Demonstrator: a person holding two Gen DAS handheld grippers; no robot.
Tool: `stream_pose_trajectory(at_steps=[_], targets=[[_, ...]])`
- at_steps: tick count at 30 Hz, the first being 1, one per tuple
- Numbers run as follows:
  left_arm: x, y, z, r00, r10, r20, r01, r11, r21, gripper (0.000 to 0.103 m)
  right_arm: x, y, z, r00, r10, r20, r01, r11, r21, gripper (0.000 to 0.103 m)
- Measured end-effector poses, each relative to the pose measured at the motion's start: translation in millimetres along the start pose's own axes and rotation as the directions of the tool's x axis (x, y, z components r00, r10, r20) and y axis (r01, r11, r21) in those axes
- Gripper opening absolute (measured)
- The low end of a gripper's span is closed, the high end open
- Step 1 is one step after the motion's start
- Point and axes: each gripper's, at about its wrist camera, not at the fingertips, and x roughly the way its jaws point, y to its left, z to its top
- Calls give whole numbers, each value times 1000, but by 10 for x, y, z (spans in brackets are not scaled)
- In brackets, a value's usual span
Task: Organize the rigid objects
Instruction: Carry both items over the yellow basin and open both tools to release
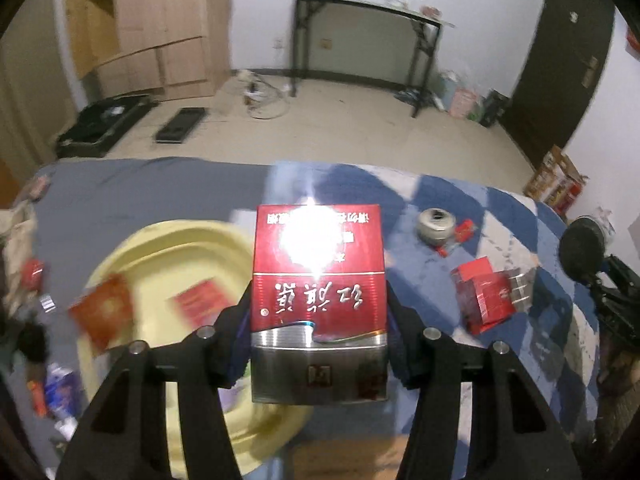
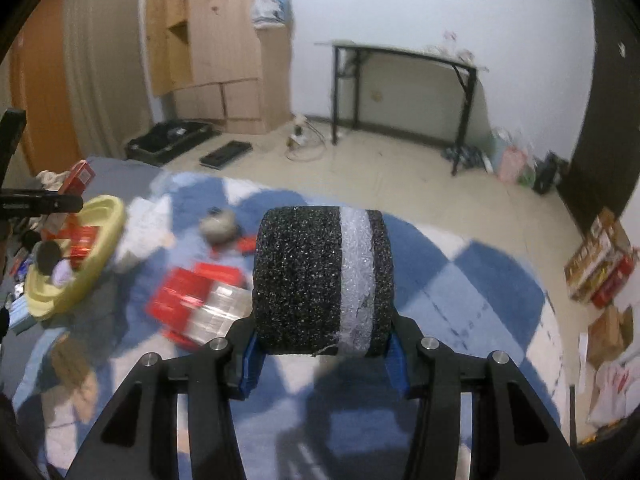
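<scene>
My left gripper point(image 1: 319, 320) is shut on a red and silver cigarette box point(image 1: 319, 280), held above the bed beside a yellow tray point(image 1: 168, 252) that holds two red packs point(image 1: 104, 310). My right gripper point(image 2: 322, 344) is shut on a black foam block with a white band point(image 2: 322, 284), held above the blue checked blanket point(image 2: 480, 280). The yellow tray point(image 2: 100, 240) shows at the left in the right wrist view. A red and silver box pile point(image 2: 200, 304) lies on the blanket, and also shows in the left wrist view point(image 1: 488, 296).
A small grey round tin point(image 1: 436, 224) with red scraps lies on the blanket. A black desk point(image 1: 368, 40), wooden cabinets point(image 1: 152, 28) and a dark door point(image 1: 560, 60) stand across the floor. Cartons point(image 2: 600, 264) sit by the right wall. Clutter lies at the bed's left edge point(image 1: 48, 392).
</scene>
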Motion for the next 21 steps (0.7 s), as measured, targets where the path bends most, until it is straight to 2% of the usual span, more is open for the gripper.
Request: stream_pose_trajectory(at_steps=[2,6,9,12,14,18,21], targets=[[-225,296,-86,998,67,12,-67,998,-19,57,-150,261,96,999,39,34,-38,999,-24,49],[-455,833,-277,994,106,2,-105,990,-99,57,-363,873,278,989,127,79,-118,987,-113,49],[-454,1184,-448,997,70,-32,-75,978,-195,57,-366,1410,341,979,198,54,-184,962,-203,49],[-326,1317,-554,995,76,-71,-89,976,-199,57,-194,1900,357,967,255,-8,-248,936,-250,49],[-182,1381,-584,994,51,-95,-70,974,-214,57,2,2257,343,961,271,-55,-276,919,-282,49],[108,1445,-446,995,7,-99,-31,972,-234,57,515,2797,288,940,306,-153,-337,902,-270,49],[383,1524,-307,992,-5,-123,-33,951,-307,57,885,3106,305,926,313,-212,-359,904,-233,49]])
